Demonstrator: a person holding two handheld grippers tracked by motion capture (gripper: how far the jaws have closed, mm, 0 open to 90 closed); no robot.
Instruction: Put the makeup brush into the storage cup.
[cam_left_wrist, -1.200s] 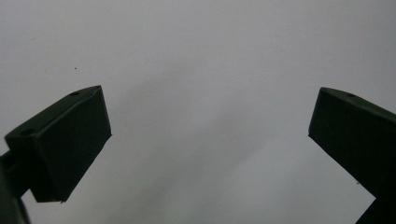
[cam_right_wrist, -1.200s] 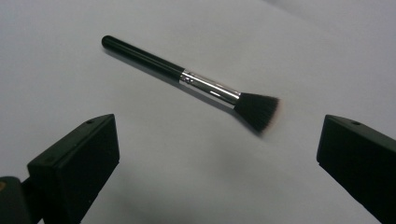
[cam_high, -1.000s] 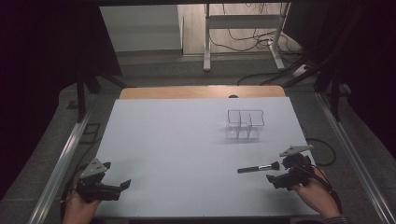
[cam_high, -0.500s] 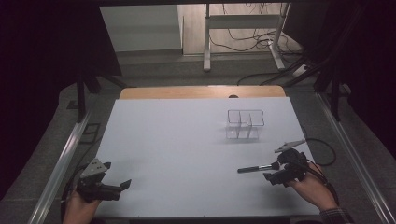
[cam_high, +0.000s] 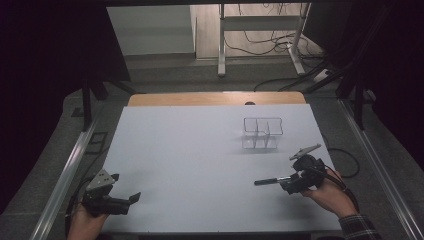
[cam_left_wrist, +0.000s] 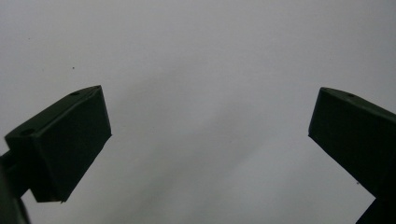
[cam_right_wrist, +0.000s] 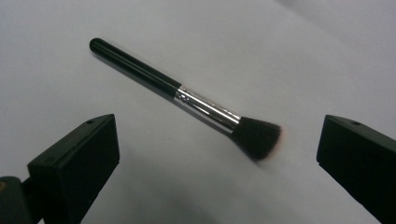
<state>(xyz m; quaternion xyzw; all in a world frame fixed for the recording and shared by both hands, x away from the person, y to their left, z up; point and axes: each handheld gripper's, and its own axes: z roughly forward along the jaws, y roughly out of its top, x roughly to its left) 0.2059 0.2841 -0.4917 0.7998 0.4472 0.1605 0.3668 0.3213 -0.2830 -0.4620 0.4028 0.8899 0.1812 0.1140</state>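
Note:
A makeup brush (cam_high: 269, 181) with a black handle, silver ferrule and dark bristles (cam_right_wrist: 258, 137) lies flat on the white table (cam_high: 200, 160). My right gripper (cam_high: 289, 184) is at the brush's bristle end, low over the table, open. In the right gripper view the brush (cam_right_wrist: 154, 79) lies ahead of the open right gripper (cam_right_wrist: 217, 156), its bristles between the two jaws but untouched. My left gripper (cam_high: 131, 202) rests at the near left corner, open, and in its own view the left gripper (cam_left_wrist: 210, 121) has bare table between its jaws.
A clear plastic organizer (cam_high: 262, 133) with several compartments stands on the table's far right part. A wooden strip (cam_high: 215, 98) runs along the far edge. Metal rails (cam_high: 67, 172) flank the table on both sides. A cable (cam_high: 345, 160) trails off the right edge.
My right gripper has moved left toward the brush's bristle end. The brush and my left gripper have stayed put.

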